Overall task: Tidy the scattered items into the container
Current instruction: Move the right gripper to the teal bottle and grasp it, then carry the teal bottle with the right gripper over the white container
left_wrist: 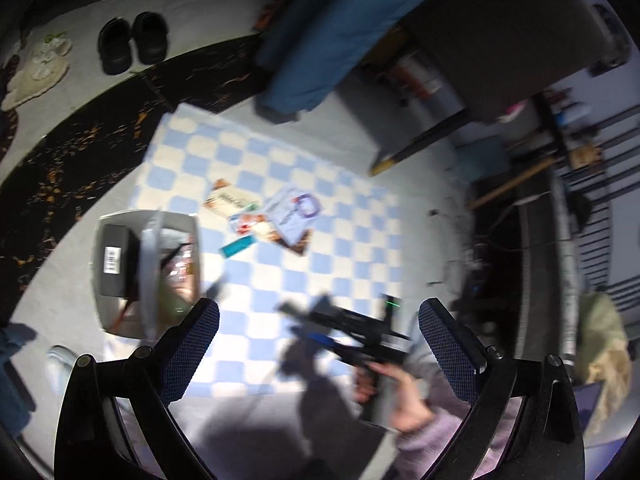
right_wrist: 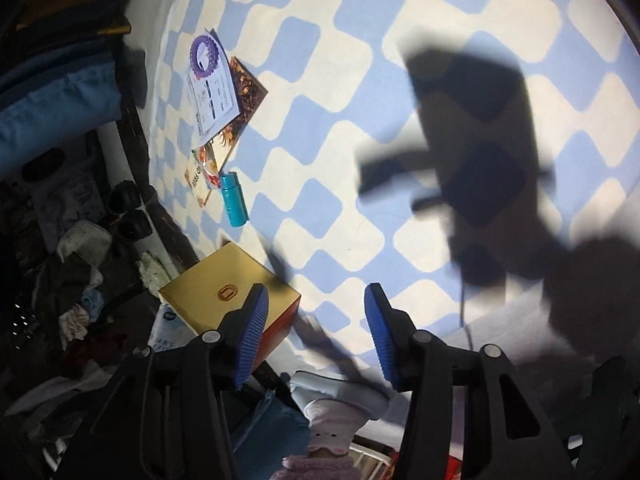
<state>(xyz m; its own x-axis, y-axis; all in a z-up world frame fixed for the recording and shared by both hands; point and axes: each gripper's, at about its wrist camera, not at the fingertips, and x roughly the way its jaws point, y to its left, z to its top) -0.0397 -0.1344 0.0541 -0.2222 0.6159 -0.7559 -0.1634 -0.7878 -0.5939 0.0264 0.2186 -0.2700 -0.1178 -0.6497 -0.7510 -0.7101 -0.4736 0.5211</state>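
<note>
Right tongs, spread and empty, hang nearest the teal cylindrical tube, which lies ahead-left, long axis pointing away.

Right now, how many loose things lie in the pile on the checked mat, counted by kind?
Cards and booklets: 3 (white card, brown booklet, cream booklet)
Small packet: 1
Teal tube: 1
Purple ring: 1
Total: 6
</note>
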